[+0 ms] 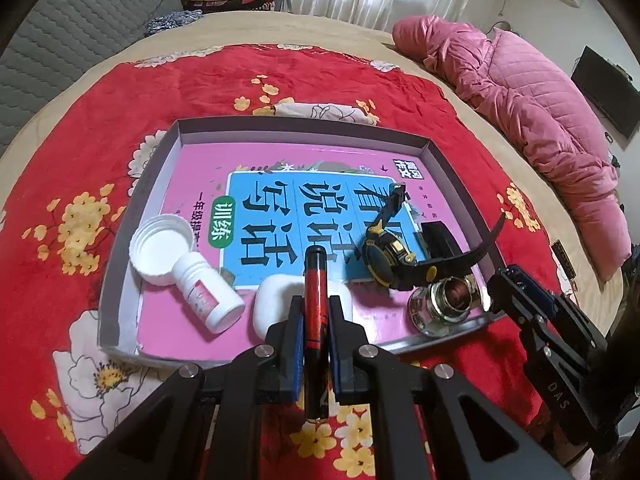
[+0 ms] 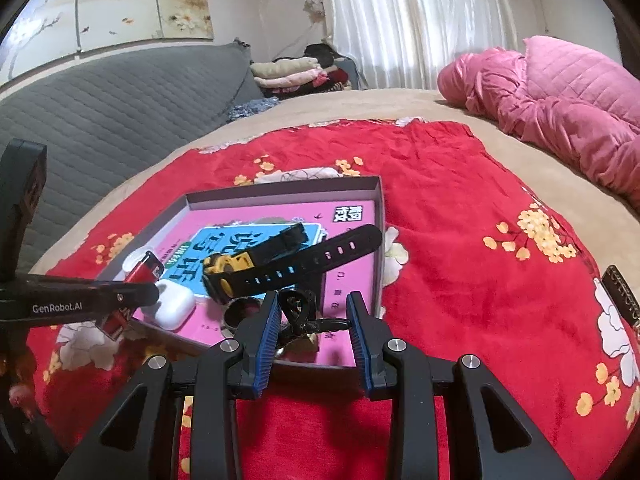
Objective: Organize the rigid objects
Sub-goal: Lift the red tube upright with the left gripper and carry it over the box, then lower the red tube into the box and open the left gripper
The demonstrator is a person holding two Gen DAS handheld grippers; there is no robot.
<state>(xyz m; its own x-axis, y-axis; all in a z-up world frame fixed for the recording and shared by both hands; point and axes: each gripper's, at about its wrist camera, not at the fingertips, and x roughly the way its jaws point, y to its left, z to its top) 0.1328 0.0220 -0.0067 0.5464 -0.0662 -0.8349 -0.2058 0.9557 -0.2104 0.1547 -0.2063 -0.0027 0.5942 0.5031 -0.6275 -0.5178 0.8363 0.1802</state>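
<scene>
A shallow grey tray (image 1: pixel 304 126) lies on the red floral cloth (image 1: pixel 100 140) with a pink book as its floor. In it are a white bottle (image 1: pixel 208 296), its cap (image 1: pixel 162 248), a white earbud case (image 1: pixel 276 300), a black-and-yellow watch (image 1: pixel 390 256) and a glass jar (image 1: pixel 448 300). My left gripper (image 1: pixel 316 300) is shut on a red-and-black pen (image 1: pixel 316 268), over the tray's near edge. My right gripper (image 2: pixel 314 320) hovers at the tray's near right corner, its blue pads part way apart and seemingly pressing a black key clip (image 2: pixel 300 312) from both sides.
A pink quilt (image 1: pixel 540 120) is bunched at the far right of the bed. A grey padded headboard (image 2: pixel 100 112) and folded clothes (image 2: pixel 296 74) lie beyond. A small dark item with gold lettering (image 2: pixel 624 296) rests on the cloth to the right.
</scene>
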